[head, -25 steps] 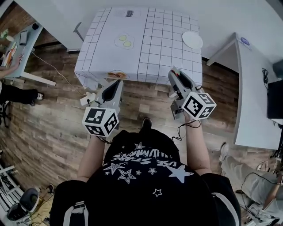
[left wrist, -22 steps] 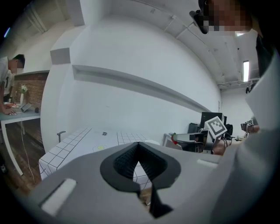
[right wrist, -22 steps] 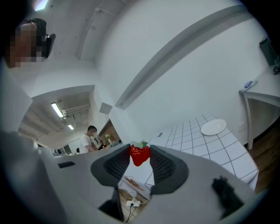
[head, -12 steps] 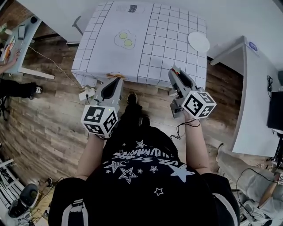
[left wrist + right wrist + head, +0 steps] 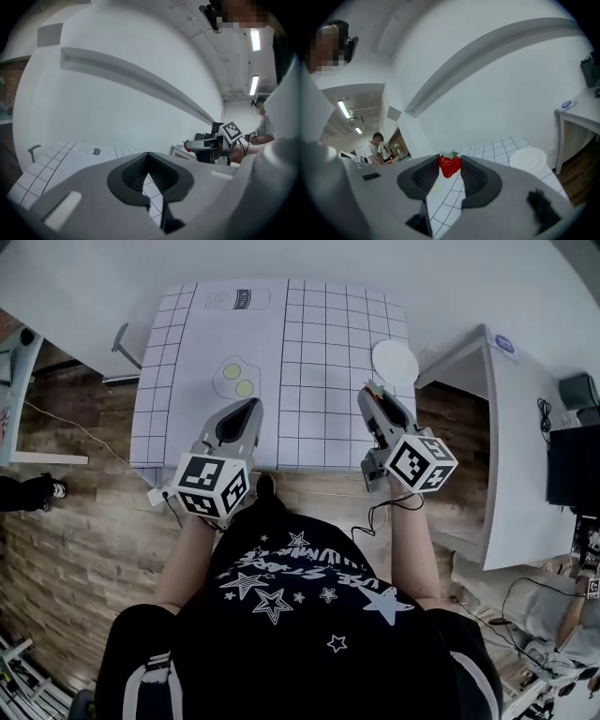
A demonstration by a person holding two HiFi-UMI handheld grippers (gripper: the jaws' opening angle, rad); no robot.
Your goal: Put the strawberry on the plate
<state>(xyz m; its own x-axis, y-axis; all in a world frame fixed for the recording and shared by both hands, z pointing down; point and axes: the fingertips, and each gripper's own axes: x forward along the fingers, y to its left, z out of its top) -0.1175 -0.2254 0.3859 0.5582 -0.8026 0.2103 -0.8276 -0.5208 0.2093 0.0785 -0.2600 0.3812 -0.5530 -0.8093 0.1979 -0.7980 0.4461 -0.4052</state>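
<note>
Over the near edge of the gridded table (image 5: 337, 343), both grippers are held side by side, tips pointing far. R gripper (image 5: 450, 161): jaws clamped on the strawberry (image 5: 449, 168). Red body is pinched between the ribbed pads, green cap on top. Head view has a speck of red/green at that gripper's tip, above the table's near-right area, so the berry is in the air, not touching the cloth. L gripper (image 5: 148, 157): jaws closed tip to tip, nothing between them. In head view it's over the near-left part of the grid.

Plate (image 5: 395, 360): white, round, flat on the table's far-right corner area, close to the right edge. It's farther out than the R gripper tip and a bit right of it, well apart from the strawberry. R gripper view puts it right of the jaws.

Fried-egg piece (image 5: 236, 381), two yolks, lies left of table centre, just beyond the L gripper tip, not touching. White side table (image 5: 511, 427) stands right of the gridded one. Wood floor (image 5: 75, 512) around both.
</note>
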